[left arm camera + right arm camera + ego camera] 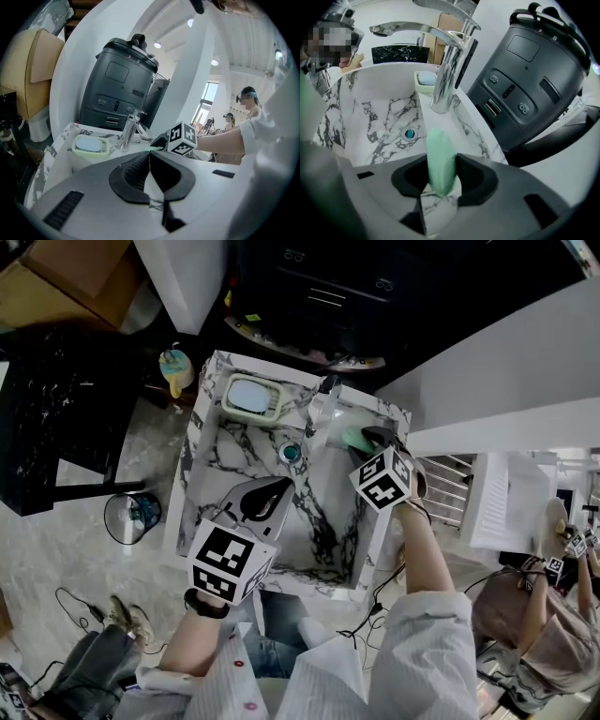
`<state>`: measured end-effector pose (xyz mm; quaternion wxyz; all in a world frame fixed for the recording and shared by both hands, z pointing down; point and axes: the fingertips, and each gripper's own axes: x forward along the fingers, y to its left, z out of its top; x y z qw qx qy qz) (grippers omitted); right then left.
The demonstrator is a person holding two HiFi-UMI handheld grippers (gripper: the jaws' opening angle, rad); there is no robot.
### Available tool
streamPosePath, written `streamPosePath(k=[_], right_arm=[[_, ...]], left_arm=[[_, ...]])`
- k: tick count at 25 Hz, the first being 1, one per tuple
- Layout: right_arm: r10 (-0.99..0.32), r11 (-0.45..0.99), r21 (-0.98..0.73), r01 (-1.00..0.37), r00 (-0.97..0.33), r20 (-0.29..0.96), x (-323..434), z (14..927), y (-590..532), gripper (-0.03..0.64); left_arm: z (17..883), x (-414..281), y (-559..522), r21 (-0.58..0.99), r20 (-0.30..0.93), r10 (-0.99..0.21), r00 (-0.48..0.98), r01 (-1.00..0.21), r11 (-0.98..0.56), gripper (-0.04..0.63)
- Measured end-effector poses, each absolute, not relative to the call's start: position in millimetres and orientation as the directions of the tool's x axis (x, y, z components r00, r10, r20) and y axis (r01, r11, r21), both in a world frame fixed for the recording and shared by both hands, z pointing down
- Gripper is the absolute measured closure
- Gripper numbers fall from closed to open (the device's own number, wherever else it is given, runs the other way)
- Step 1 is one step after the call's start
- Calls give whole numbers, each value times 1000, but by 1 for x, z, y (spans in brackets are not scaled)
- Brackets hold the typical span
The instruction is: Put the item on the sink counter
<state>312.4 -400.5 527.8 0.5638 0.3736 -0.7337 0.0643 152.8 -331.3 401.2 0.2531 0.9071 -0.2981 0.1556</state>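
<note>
A pale green, oblong item (440, 161) stands on end between the jaws of my right gripper (440, 180), which is shut on it. It sits just over the marble counter strip (461, 126) on the basin's right side, near the chrome faucet (447, 75). In the head view the green item (356, 438) shows ahead of the right gripper (370, 439), at the sink's (380, 521) back right. My left gripper (267, 498) hovers over the basin's near left, shut with nothing in it. In the left gripper view its jaws (150, 176) meet, and the green item (156, 148) shows beyond them.
A pale green soap dish (251, 397) holding a blue bar sits on the back left corner of the counter. The basin's drain (290, 453) is teal. A large black appliance (534, 79) stands behind the sink. A wastebasket (131, 517) and a black marble table (56, 418) are at the left. Another person (534, 606) is at the right.
</note>
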Motion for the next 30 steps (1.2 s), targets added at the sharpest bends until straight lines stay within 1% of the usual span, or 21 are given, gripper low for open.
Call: streamPosePath(k=[4, 8, 13, 21, 30], right_arm=[[-479, 693, 308, -652, -96, 872, 310, 522, -399, 477], [-478, 670, 278, -688, -113, 871, 307, 518, -395, 484], [-495, 648, 228, -727, -174, 852, 295, 505, -392, 486], [-566, 585, 129, -801, -288, 772, 272, 461, -372, 486], [-639, 560, 115, -820, -340, 690, 242, 407, -322, 486]], left_arm=[[398, 155, -329, 361, 429, -466, 773, -620, -697, 577], [392, 156, -325, 355, 423, -473, 773, -622, -698, 578], [383, 156, -321, 337, 414, -494, 765, -632, -697, 578], [356, 152, -304, 306, 378, -551, 744, -662, -684, 578], [334, 134, -268, 282, 351, -596, 723, -688, -669, 578]])
